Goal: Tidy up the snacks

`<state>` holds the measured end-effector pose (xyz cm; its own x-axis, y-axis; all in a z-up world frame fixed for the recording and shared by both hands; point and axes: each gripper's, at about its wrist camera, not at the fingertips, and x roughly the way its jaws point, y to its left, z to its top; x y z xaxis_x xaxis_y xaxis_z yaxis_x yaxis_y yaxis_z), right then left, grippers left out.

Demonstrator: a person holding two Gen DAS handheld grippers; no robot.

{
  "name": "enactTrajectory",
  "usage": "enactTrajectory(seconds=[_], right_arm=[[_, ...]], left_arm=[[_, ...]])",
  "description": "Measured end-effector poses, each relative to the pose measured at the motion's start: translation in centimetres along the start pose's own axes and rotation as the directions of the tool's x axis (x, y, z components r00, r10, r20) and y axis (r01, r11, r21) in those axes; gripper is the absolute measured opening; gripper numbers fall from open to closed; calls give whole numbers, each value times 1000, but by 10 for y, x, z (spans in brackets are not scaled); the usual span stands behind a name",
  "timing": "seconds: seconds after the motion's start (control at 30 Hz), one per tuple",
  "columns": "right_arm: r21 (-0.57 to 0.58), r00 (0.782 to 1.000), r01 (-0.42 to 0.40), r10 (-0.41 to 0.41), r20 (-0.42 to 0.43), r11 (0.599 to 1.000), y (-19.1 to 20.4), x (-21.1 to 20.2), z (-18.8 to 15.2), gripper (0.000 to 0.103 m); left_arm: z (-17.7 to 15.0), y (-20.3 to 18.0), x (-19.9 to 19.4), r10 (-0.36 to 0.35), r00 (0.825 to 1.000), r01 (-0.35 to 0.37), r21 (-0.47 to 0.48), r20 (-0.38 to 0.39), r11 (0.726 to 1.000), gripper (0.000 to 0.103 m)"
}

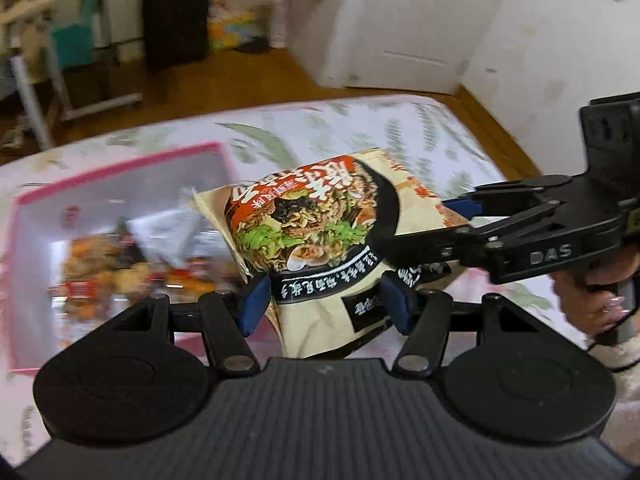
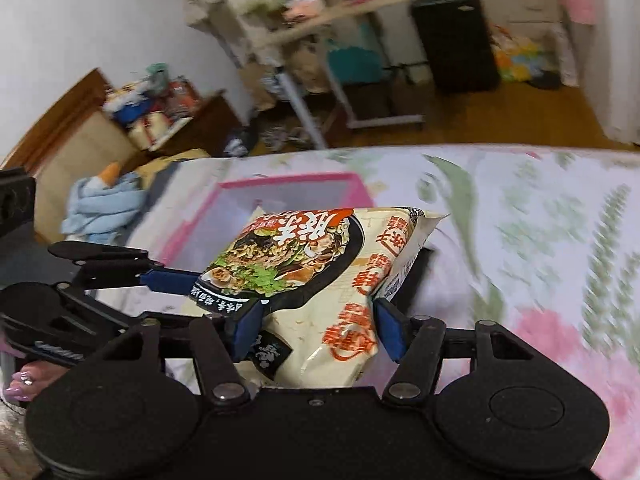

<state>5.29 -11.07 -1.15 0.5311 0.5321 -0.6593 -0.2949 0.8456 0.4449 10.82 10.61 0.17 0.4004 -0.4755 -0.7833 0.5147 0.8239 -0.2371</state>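
I was working over the bed [image 1: 360, 128], its floral sheet spread wide under both cameras. On it sat the pink-rimmed bin [image 1: 120, 168], and through the blur I could make out several wrappers [image 1: 104, 268] already lying in its bottom, so I judged part of the sorting done. How many snacks remained outside it I could not tell; neither view showed any loose on the sheet. The noodle pack [image 1: 320, 232] was in the air between my two tools, tilted, just beside the bin's near corner and partly over its rim in the right wrist view, not yet inside. My left gripper [image 1: 326, 304] stood partly open with its blue pads pressed on the pack's lower end, one at each side, so it had hold of the pack. My right gripper [image 2: 314, 332] was about half open too, its pads against the pack's other end and the wrapper dented between them; I read that as a grip as well. What was left for this item, I reckoned, was to carry it over the bin and let it go.
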Motion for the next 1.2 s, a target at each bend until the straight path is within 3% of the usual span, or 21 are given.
enactTrajectory(seconds=[0.17, 0.3, 0.57, 0.73, 0.8, 0.87, 1.07, 1.2], right_arm=[[-27, 998, -68, 68, -16, 997, 15, 46, 31, 59], [-35, 993, -103, 100, -66, 994, 25, 81, 42, 57], [-84, 987, -83, 70, -142, 993, 44, 134, 41, 54], [-154, 990, -40, 18, -138, 987, 56, 144, 34, 55], [-219, 994, -9, -14, -104, 976, 61, 138, 33, 55], [-257, 997, 4, -25, -77, 966, 60, 124, 30, 55], [-236, 999, 32, -33, -2, 971, 26, 65, 29, 56], [-170, 997, 72, -69, 23, 983, -6, 41, 29, 56]], left_arm=[[3, 43, -7, 84, 996, -81, -79, 29, 994, 59], [0, 74, -2, 184, 982, -179, -95, 40, 979, 59], [-8, 117, 32, 256, 967, -254, -159, -8, 954, 58], [-14, 130, 46, 259, 966, -258, -200, -19, 945, 61], [-15, 124, 48, 359, 933, -356, -123, -1, 926, 61], [-14, 122, 45, 395, 919, -391, -105, 16, 914, 61], [-11, 104, 30, 345, 938, -340, -115, 35, 934, 59], [-11, 76, 25, 271, 962, -265, -109, 41, 958, 59]])
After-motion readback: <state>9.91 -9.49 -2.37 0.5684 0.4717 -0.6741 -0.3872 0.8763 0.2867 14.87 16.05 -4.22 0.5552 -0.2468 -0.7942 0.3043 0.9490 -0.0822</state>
